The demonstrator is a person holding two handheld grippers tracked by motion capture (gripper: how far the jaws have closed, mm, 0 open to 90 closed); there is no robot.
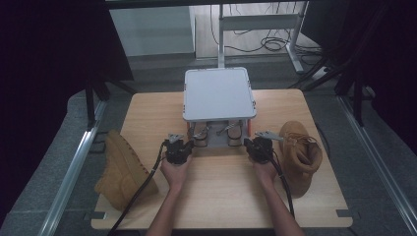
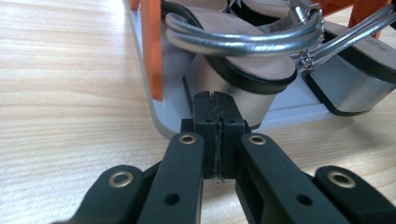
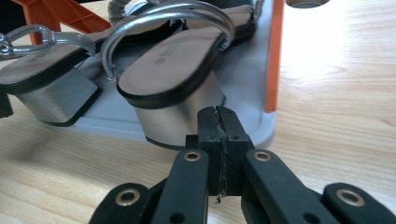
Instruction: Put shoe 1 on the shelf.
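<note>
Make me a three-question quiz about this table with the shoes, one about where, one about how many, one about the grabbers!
1. Where are the silver block-heeled sandals?
A. on the lower shelf of the grey two-level rack
B. on the floor
C. on top of the rack

2. How many tan suede boots lie on the wooden table?
A. one
B. two
C. four

3. How are the left gripper and right gripper set?
A. both wide open
B. both shut
C. one open

Answers: 1 A, the sandals sit under the rack's top plate. 2 B, one boot at the left edge, one at the right. 3 B, each pair of jaws meets with nothing between.
</note>
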